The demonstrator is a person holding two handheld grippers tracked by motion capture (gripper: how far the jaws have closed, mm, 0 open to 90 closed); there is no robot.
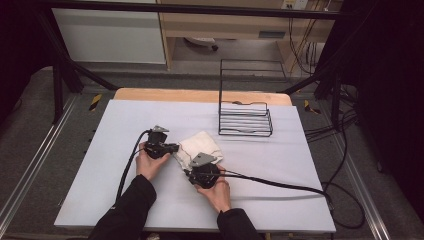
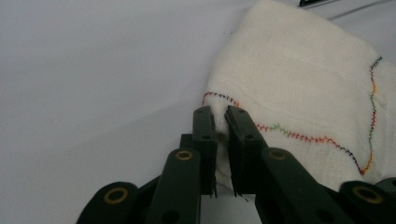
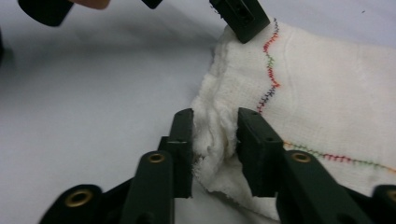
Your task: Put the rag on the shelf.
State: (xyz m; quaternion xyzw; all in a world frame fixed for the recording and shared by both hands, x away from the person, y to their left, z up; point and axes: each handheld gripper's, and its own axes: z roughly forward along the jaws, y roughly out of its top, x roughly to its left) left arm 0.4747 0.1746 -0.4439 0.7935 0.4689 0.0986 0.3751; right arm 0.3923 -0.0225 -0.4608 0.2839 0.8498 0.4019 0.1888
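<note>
Folding seems to be the work in hand, and it looks well advanced: the cloth [image 1: 199, 146] lies near the middle of the table [image 1: 125, 130] as a small folded bundle, between the two grippers. The left gripper [image 2: 219, 116] is clamped on one edge of the cloth, with the fabric pinched tight between its jaws beside the coloured zigzag stitching. The right gripper [image 3: 215, 121] stands at a neighbouring corner; its jaws are parted, and the crumpled corner sits between them but looks no longer squeezed, so this side seems released. What remains, as a judgement, is to let go on the left too, and perhaps to put the cloth into the wire rack [image 1: 245, 120], which stands apart at the far right of the table and holds nothing. No brand, label or readable writing appears on the cloth or on the grippers; the stitching is only decoration.
</note>
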